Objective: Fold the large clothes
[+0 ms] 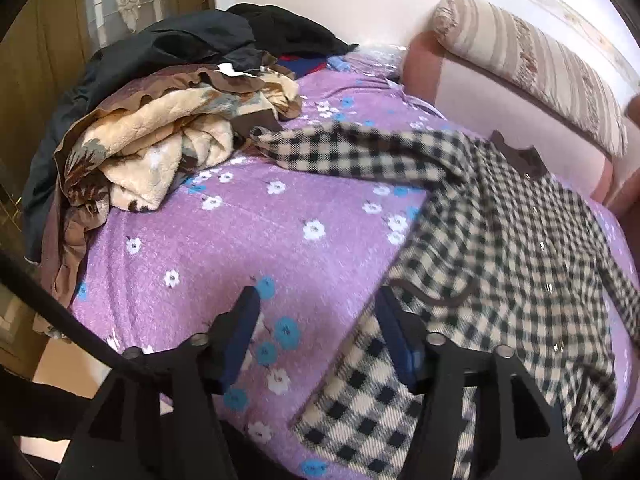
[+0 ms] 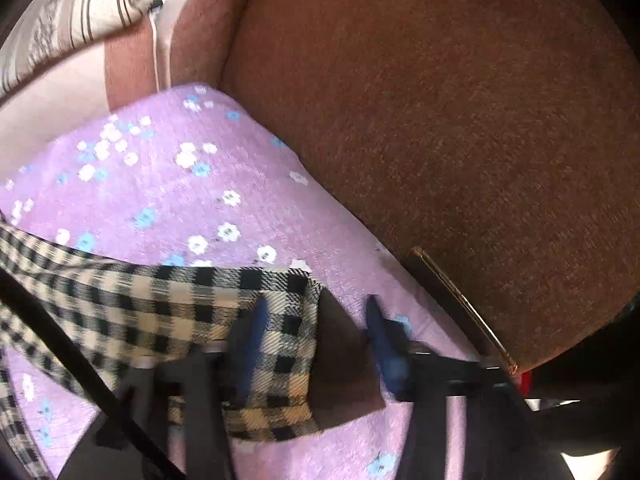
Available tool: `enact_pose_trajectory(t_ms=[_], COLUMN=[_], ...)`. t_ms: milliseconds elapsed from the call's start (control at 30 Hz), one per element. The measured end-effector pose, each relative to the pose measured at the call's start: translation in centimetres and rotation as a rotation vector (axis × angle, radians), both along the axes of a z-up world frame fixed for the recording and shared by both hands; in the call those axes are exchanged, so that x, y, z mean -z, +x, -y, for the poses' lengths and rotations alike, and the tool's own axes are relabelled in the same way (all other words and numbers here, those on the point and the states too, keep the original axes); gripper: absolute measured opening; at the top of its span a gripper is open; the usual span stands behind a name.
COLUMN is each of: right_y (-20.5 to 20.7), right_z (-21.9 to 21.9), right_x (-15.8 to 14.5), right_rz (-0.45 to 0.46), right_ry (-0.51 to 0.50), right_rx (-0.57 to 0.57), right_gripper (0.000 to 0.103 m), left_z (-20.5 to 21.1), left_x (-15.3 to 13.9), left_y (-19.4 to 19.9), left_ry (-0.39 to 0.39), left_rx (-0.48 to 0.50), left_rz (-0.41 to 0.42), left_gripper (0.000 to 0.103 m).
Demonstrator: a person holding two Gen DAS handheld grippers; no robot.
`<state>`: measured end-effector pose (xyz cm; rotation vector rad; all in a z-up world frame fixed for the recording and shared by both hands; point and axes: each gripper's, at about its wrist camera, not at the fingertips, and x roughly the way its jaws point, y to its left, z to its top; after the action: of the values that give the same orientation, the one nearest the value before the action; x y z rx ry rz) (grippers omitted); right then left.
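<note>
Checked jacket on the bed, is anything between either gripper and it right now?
Nothing visible. The left gripper hangs open at the checked jacket hem, one finger over the cloth, one over purple bedspread. The right gripper has its jaws open around the sleeve cuff.

No legible text, label, brand or number found in either view. Fabric patterns only; nothing readable.
</note>
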<state>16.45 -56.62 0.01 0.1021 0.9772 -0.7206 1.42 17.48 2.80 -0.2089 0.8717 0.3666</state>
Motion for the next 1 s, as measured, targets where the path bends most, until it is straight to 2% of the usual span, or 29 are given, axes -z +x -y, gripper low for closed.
enact_pose_trajectory(t_ms=[100, 200, 267, 367, 433, 533, 633, 833, 867, 900, 933, 967, 1000], right_y=[-1.1, -2.0, -3.0, -6.4, -8.4, -9.8, -9.4, -7.0, -6.6, -6.3, -6.0, -5.4, -5.1], right_z=[-1.6, -2.7, -2.3, -1.6, -1.9, -2.4, -1.8, 0.4, 0.8, 1.1, 1.4, 1.6, 1.7], right_x=[-1.1, -1.0, -0.3, 0.9, 2.0, 3.6, 5.5, 5.8, 5.9, 6.0, 6.0, 6.1, 6.0], right_rz=[0.052, 0.083, 0.141, 0.305, 0.368, 0.354, 0.342, 0.409, 0.417, 0.425, 0.419, 0.408, 0.404], right_ry=[0.034, 0.110, 0.242, 0.490, 0.583, 0.610, 0.610, 0.600, 0.606, 0.607, 0.610, 0.628, 0.634], right_rx=[-0.048, -0.092, -0.078, -0.037, -0.025, 0.006, 0.056, 0.126, 0.139, 0.155, 0.163, 0.160, 0.159], right_gripper=[0.068, 0.074, 0.074, 0.075, 0.075, 0.075, 0.075, 0.075, 0.071, 0.050, 0.035, 0.009, 0.007], left_z=[-1.2, -1.6, -1.5, -0.3, 0.7, 2.6, 4.4, 7.0, 7.2, 7.5, 7.6, 7.8, 7.9], left_x=[-0.3, -0.5, -0.3, 0.3, 0.6, 1.2, 1.5, 1.0, 0.8, 0.5, 0.4, 0.1, -0.2], left_y=[0.4, 0.3, 0.2, 0.4, 0.7, 1.3, 1.5, 1.0, 1.0, 1.1, 1.1, 1.4, 1.9], left_ry=[-0.029, -0.051, -0.063, -0.073, -0.067, -0.066, -0.070, -0.037, -0.033, -0.031, -0.031, -0.029, -0.023], left_rx=[-0.025, -0.035, -0.033, 0.001, 0.025, 0.069, 0.111, 0.161, 0.163, 0.168, 0.176, 0.186, 0.194], left_rz=[0.017, 0.036, 0.038, 0.027, 0.018, 0.000, -0.008, -0.015, -0.015, -0.013, -0.010, -0.002, 0.007], left_gripper=[0.060, 0.062, 0.064, 0.064, 0.064, 0.064, 0.064, 0.064, 0.064, 0.064, 0.064, 0.064, 0.064])
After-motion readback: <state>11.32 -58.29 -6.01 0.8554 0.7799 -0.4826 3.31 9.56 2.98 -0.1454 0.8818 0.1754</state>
